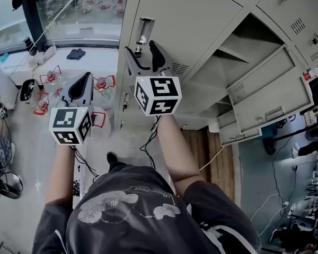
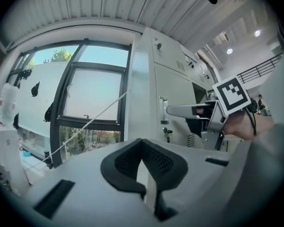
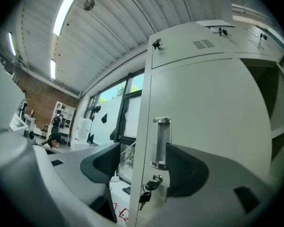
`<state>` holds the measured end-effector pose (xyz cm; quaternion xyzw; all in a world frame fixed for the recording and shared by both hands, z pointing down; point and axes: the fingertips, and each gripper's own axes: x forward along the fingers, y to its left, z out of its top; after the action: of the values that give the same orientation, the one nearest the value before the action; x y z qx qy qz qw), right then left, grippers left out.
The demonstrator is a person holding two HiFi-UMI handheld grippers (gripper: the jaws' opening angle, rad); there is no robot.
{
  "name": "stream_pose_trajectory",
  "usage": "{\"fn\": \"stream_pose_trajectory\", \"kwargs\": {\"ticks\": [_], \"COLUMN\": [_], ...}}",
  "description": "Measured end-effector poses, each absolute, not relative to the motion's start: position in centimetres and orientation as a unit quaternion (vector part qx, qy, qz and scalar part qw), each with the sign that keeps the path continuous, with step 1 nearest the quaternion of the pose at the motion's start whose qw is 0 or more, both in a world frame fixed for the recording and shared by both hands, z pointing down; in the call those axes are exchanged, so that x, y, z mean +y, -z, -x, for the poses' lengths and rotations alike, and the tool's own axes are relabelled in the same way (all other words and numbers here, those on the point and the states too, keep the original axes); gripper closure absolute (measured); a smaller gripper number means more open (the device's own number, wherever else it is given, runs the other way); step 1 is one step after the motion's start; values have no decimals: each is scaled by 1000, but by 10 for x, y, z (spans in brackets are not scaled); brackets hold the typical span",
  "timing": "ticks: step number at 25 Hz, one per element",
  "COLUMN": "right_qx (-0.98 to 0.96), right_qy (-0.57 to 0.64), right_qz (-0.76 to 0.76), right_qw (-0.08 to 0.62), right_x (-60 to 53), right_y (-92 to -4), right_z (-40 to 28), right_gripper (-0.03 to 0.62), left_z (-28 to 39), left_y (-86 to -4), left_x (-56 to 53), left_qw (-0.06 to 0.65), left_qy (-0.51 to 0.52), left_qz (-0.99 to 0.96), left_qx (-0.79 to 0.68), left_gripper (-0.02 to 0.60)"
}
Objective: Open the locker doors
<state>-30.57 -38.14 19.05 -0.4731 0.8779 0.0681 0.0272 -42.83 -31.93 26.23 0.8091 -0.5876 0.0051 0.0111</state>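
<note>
Right tool [image 3: 137, 161], wide open and empty, is aiming at the door handle [image 3: 162, 142] to pull it; left tool [image 2: 142, 148] is idling, closed on nothing.

Room around my position: a tall dark-framed window [image 2: 92, 103] fills one wall, with daylight and trees behind the glass and a thin white cord [image 2: 94, 117] slanting across it. Overhead, a ribbed white ceiling [image 3: 113, 37] carries long strip lights [image 3: 62, 14]; a red-brick wall [image 3: 40, 98] with a white shelf unit [image 3: 61, 119] closes the far end. Beneath me the floor [image 1: 26, 157] is pale and glossy, with a band of wooden boards [image 1: 222, 168] to my right.
</note>
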Motion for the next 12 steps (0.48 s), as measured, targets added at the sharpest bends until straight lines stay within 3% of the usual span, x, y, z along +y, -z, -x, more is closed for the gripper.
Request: {"fn": "stream_pose_trajectory", "kwargs": {"ticks": [12], "right_qx": [883], "right_qy": [-54], "right_qz": [465], "right_qw": [31], "right_x": [-423], "right_y": [-190], "right_z": [336], "right_gripper": [303], "left_z": [443], "left_y": [-272], "left_x": [-345], "left_qw": [23], "left_qy": [-12], "left_qz": [-803], "left_qx": [-595], "left_gripper": [572]}}
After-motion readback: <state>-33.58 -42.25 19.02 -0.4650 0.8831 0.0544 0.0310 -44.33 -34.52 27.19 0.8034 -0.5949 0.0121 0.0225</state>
